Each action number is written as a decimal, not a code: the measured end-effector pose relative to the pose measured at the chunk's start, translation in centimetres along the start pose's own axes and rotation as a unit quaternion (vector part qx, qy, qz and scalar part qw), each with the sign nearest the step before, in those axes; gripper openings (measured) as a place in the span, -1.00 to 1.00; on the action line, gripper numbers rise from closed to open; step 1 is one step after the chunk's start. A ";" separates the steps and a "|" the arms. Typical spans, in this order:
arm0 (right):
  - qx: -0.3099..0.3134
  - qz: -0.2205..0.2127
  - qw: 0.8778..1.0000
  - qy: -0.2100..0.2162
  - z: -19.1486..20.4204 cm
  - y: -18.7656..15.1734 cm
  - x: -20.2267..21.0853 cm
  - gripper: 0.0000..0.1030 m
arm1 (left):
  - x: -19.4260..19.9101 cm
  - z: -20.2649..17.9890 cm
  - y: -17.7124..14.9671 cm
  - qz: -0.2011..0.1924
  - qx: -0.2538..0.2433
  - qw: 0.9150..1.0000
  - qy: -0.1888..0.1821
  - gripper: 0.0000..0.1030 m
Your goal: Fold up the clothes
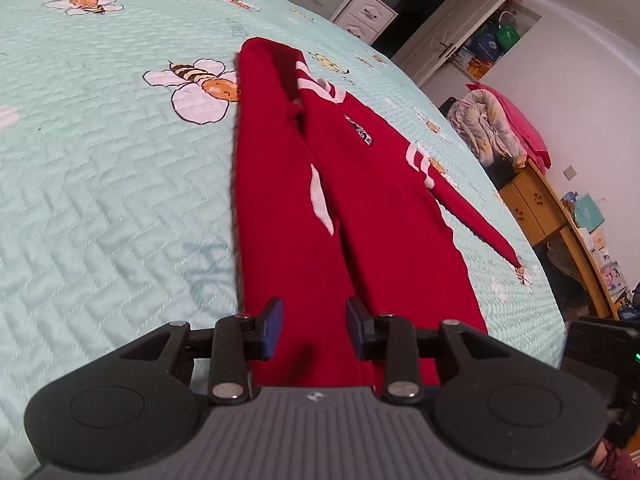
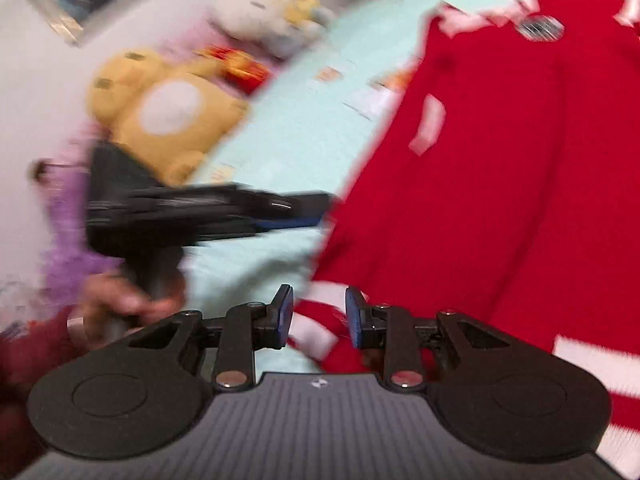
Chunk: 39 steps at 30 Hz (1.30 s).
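A red sweater [image 1: 380, 208] with white stripes and a small chest badge lies lengthwise on the pale green bee-print bedspread [image 1: 100, 180]. Its left side is folded in over the middle, and one sleeve [image 1: 480, 232] trails out to the right. My left gripper [image 1: 316, 328] hovers over the near hem, its pads apart, with red cloth showing in the gap. In the blurred right wrist view the sweater [image 2: 500, 200] fills the right half. My right gripper [image 2: 319, 312] is open over a red-and-white striped cuff [image 2: 316, 332]. The left gripper [image 2: 326, 208] reaches the sweater's edge there, held by a person's hand [image 2: 120, 300].
A yellow plush toy [image 2: 160, 116] and a white one [image 2: 260, 20] sit beyond the bed's far edge. A wooden cabinet [image 1: 532, 208] piled with bedding [image 1: 488, 128] stands at the bed's right side. White drawers [image 1: 368, 12] stand behind.
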State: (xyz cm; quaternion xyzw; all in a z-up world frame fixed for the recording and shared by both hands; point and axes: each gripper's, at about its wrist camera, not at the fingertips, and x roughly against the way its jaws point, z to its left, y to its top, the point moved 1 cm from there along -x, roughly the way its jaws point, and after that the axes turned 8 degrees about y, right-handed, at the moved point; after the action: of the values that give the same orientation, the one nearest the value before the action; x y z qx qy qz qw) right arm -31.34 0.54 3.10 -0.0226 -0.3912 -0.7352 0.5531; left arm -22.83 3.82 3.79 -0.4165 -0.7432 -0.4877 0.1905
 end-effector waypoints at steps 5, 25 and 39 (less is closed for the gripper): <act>-0.035 -0.001 0.999 -0.007 -1.0 -0.4 -1.5 -0.48 | -0.2 -0.5 -1.1 0.011 -0.013 1.000 0.000 -0.31; -0.045 -0.106 0.993 -0.011 -2.8 -1.9 7.7 -0.83 | 1.8 -5.3 -4.0 0.001 -0.127 0.992 0.000 -0.26; 0.157 -0.038 0.982 -0.092 1.1 -6.2 8.0 -0.41 | 1.7 -9.3 -8.8 0.023 -0.339 0.940 0.040 -0.23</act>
State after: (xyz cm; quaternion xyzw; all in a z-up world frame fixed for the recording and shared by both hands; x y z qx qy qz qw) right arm -39.98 -4.64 4.16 0.0116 -0.5520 -0.6794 0.4833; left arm -32.02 -5.26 4.21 -0.4534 -0.5157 -0.7226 0.0792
